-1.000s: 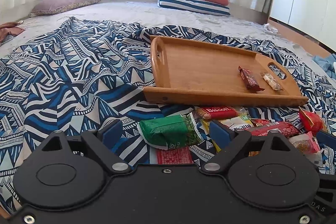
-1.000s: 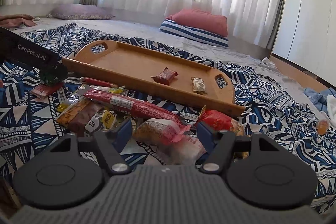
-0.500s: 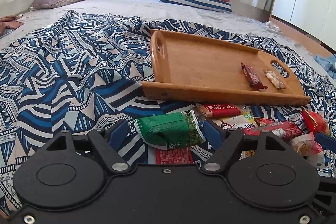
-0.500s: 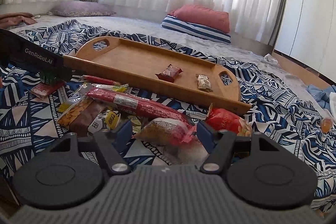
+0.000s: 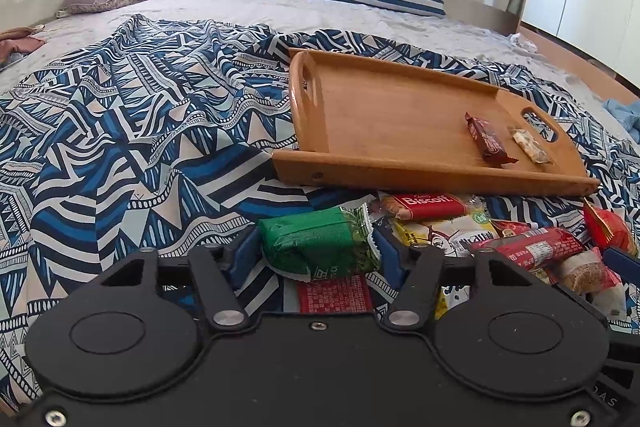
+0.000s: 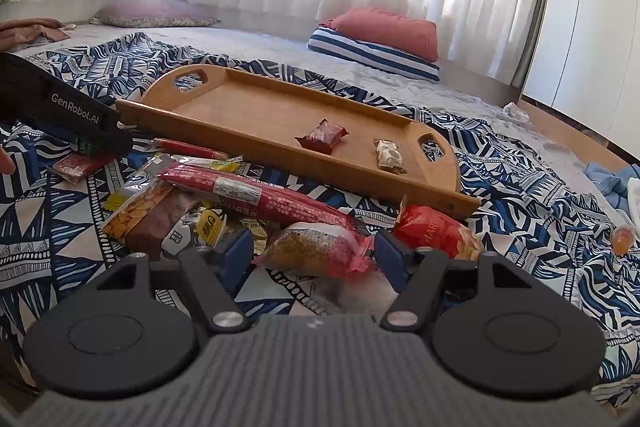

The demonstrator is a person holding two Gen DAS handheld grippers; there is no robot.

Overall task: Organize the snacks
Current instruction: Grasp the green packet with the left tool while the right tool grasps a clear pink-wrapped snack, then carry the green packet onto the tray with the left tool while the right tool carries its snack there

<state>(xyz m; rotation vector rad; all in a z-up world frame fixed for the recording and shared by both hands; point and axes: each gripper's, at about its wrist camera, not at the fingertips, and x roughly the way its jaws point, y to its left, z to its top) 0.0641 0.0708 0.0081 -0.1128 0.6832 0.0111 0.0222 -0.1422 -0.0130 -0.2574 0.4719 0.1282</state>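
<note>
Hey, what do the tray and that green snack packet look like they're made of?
The tray looks like wood, possibly bamboo: warm honey colour, faint straight grain, a smooth satin finish and cut-out handles. The green snack packet looks like thin plastic film: glossy highlights, creases and a zigzag crimped end. Whether the film is foil-lined cannot be told.

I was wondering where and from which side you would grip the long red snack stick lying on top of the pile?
I would take the long red snack stick across its narrow middle, from above, fingers straddling its width. It lies slanted on top of the other packets, so its sides are exposed, while its right end runs down behind the pink-wrapped cake.
</note>
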